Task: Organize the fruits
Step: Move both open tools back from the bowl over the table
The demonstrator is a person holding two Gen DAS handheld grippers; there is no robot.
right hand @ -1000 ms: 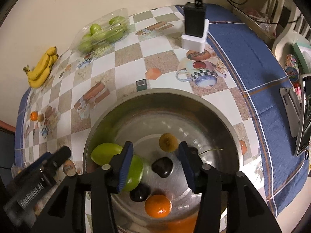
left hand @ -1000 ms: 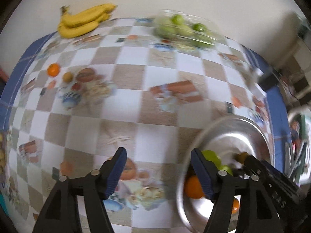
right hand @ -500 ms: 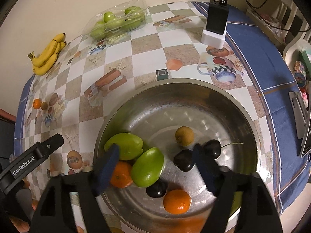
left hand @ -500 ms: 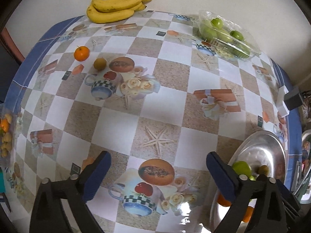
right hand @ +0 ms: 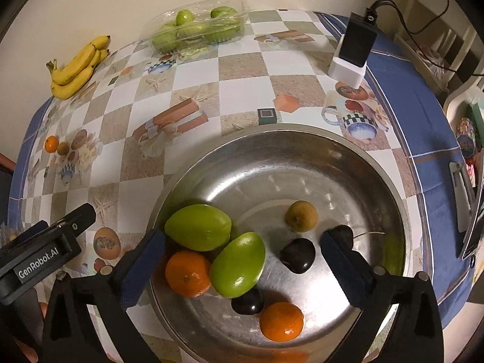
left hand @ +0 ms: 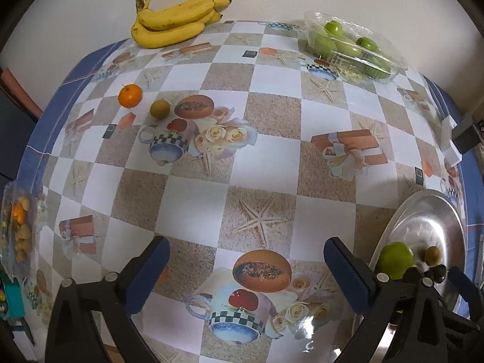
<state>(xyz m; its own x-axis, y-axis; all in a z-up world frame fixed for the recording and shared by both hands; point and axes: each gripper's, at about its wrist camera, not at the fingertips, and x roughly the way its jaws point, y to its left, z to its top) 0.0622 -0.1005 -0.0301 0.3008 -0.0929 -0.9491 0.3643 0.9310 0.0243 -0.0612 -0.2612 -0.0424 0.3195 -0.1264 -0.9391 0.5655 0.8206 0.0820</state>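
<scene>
Bench (left hand: 193, 199) under a checked oilcloth with printed cups and starfish, blue border, plain pale wall behind. Near edge: left tongs (left hand: 246, 260) spread wide, nothing between the pads, hovering over bare cloth just left of the steel bowl (right hand: 378, 166). Right tongs (right hand: 242, 251) likewise wide open and empty, poised above the bowl's near half.

Bowl contents, near to far: orange (right hand: 281, 322) at the near rim, dark plum (right hand: 247, 302) just beside it, second orange (right hand: 188, 273) touching two green mangoes (right hand: 237, 264), two more dark plums (right hand: 297, 255), one small brown fruit (right hand: 301, 215) alone toward the middle. Judgement: the bowl is the collecting point, fruit gathered on the near left side; the far half sits bare, so room remains.

Mid bench, well apart from the bowl: a loose orange (left hand: 130, 96) and a small brown fruit (left hand: 160, 109) side by side near the left blue border. Judgement: these are the left tongs' likely next pick; the path across is open cloth, no obstacles. The orange lies near the bench edge, so a nudge outward could roll it off.

Far edge against the wall: bananas (left hand: 175, 21), and a clear plastic tray of green fruit (left hand: 351, 47). A black charger block (right hand: 357, 42) stands right of the bowl, its cable trailing off the bench; keep sweeps clear of it
</scene>
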